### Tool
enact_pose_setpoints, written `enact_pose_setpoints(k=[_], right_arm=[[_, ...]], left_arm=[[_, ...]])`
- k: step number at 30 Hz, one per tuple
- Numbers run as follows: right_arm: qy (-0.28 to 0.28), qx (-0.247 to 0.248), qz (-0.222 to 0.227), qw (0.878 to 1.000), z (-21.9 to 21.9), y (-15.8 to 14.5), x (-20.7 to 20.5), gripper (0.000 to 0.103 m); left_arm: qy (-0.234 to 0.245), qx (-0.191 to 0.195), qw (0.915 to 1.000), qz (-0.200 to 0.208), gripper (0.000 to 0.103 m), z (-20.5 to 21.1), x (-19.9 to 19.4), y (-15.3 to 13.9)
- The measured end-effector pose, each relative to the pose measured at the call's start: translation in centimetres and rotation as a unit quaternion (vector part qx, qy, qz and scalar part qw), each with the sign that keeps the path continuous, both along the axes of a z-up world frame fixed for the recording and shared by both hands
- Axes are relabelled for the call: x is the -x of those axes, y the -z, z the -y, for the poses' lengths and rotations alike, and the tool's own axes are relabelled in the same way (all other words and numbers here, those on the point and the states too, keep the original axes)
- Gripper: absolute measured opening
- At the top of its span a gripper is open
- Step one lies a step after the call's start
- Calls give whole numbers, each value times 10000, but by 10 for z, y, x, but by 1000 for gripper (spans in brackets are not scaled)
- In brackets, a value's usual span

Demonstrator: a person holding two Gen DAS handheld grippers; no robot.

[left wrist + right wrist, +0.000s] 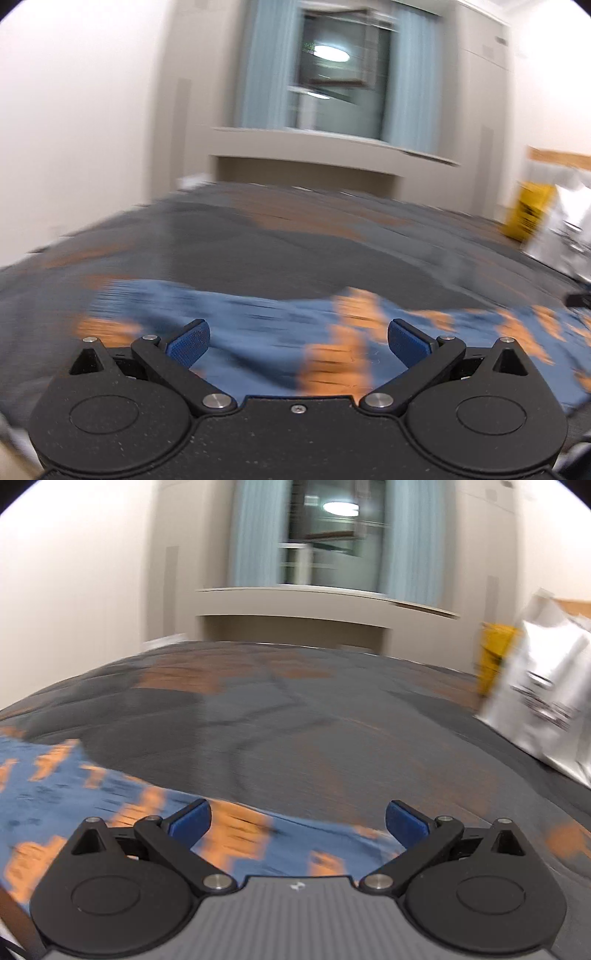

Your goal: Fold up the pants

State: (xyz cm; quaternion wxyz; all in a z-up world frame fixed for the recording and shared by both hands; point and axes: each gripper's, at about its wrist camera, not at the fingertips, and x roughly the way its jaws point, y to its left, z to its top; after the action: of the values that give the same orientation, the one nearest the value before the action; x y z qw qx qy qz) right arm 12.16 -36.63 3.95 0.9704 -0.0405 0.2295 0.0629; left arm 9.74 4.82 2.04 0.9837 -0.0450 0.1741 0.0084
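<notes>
Across the left wrist view, one pair of blue pants patterned with orange blocks (pixel 266 332) lies flat on one dark grey cover with faint orange patches (pixel 258 251), the cloth spreading from left to right just beyond the tool. The left gripper (pixel 298 341) shows two blue-padded fingers (pixel 188 345), jaws spread wide apart with nothing clamped; the pants lie below and between them. One yellow packet (pixel 526 216) and one silvery white bag (pixel 561 236) sit at the far right edge of the cover. One window with two pale blue curtains (pixel 262 66) stands behind, much blurred.

From the right wrist view, the same pants (pixel 55 794) lie at lower left, their edge running under the right gripper (pixel 298 821). Its two blue pads (pixel 190 823) stand wide apart, gripping nothing. The yellow packet (pixel 493 653) and silvery bag (pixel 543 698) rest at right on the grey cover (pixel 314 738).
</notes>
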Motion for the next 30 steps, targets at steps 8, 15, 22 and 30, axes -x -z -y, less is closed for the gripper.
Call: enact_pose_setpoints(k=[8, 15, 22, 30], right_arm=[[-1763, -383, -370, 9829, -123, -6, -68, 103], [-2544, -1319, -1121, 9515, -183, 8, -142, 88], [-2750, -992, -1562, 9435, -210, 30, -158, 24], [-2589, -390, -818, 9616, -224, 12, -134, 7]], left_arm=[[-978, 672, 9926, -249, 102, -101, -6, 10], [-565, 2081, 9757, -399, 84, -131, -25, 23], [-726, 1916, 9774, -531, 19, -136, -24, 26], [-731, 1211, 9899, 47, 14, -122, 11, -13]])
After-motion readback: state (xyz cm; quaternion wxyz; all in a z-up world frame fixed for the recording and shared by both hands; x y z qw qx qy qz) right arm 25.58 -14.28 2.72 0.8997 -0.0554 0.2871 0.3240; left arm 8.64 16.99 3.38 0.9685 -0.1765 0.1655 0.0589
